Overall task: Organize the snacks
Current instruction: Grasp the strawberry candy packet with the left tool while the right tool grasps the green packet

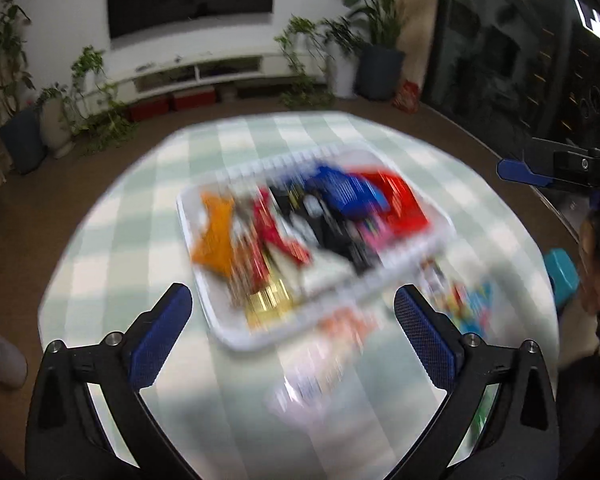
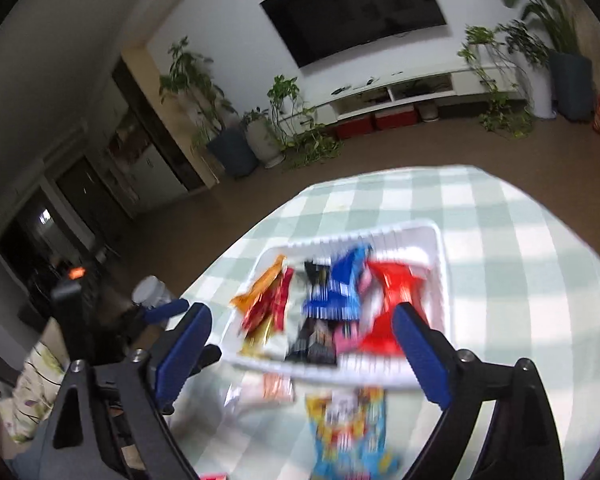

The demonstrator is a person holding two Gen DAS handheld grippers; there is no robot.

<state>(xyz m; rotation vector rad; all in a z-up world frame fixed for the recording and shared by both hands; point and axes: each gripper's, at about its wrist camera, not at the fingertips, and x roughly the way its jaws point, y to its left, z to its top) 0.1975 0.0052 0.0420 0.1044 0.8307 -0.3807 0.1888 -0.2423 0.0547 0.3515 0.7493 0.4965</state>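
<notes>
Blue-padded, the left tool (image 1: 292,336) and right tool (image 2: 304,356) both gape wide and hold nothing. Just beyond them the white tray (image 1: 204,292) sits on the checked tabletop (image 1: 112,248), already packed with snacks. A few packets (image 2: 344,420) lie loose beside its near edge; I'd pick one by its flat middle and lower it into a gap.

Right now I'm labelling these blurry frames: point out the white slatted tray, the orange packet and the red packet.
White slatted plastic tray (image 2: 440,240): right wrist view, far rim corner.
Orange snack packet (image 1: 216,232): left wrist view, middle.
Red snack packet (image 2: 396,280): right wrist view, pinched middle.
</notes>
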